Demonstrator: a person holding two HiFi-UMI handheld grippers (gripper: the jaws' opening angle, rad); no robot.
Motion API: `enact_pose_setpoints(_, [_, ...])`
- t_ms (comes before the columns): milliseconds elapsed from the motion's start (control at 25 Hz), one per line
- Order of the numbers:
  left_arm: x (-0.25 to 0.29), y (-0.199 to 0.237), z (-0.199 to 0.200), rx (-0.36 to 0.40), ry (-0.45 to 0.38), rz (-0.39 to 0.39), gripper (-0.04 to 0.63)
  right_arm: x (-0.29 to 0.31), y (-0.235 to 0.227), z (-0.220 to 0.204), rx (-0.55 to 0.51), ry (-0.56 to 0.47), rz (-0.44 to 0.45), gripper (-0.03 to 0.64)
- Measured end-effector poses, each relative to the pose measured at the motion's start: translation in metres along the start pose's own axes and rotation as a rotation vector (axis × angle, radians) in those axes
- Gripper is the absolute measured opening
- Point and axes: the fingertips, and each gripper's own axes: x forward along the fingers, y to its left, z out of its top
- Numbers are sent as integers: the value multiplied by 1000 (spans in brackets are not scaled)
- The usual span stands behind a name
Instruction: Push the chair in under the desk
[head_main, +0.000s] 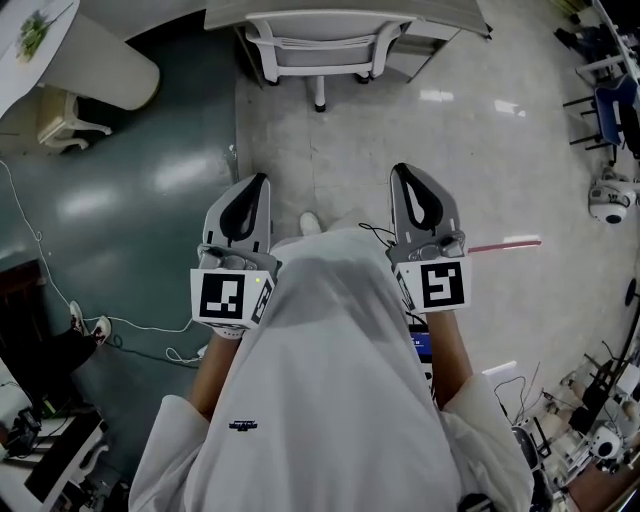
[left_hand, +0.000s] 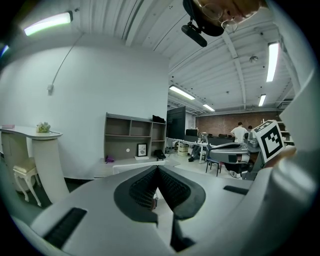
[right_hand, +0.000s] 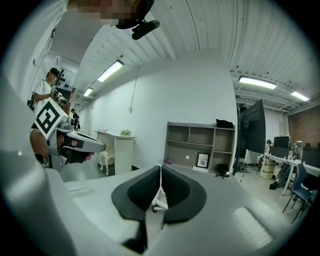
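Left gripper (head_main: 262, 182) and right gripper (head_main: 400, 172) are held side by side at chest height, pointing forward. Both jaws are together, gripping nothing. The white chair (head_main: 318, 45) stands well ahead of the jaws, against the counter (head_main: 445, 14).

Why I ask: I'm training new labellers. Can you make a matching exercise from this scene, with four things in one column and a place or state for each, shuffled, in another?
Things:
1. white office chair
2. left tongs
3. pink strip
4. potted plant

Places or states:
A. on the curved white counter
B. at the desk edge, far ahead of the person
C. shut, nothing between them
D. flat on the pale floor, to the right of the right tongs

Pairs: 1-B, 2-C, 3-D, 4-A
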Motion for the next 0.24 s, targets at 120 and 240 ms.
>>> enact_pose_setpoints(120, [4, -8, -3, 1, 17, -17, 7, -4, 0, -4, 2, 14, 2, 11])
enact_pose_setpoints(240, [4, -17, -9, -6, 37, -39, 8, -11, 1, -10, 1, 37, -6, 11])
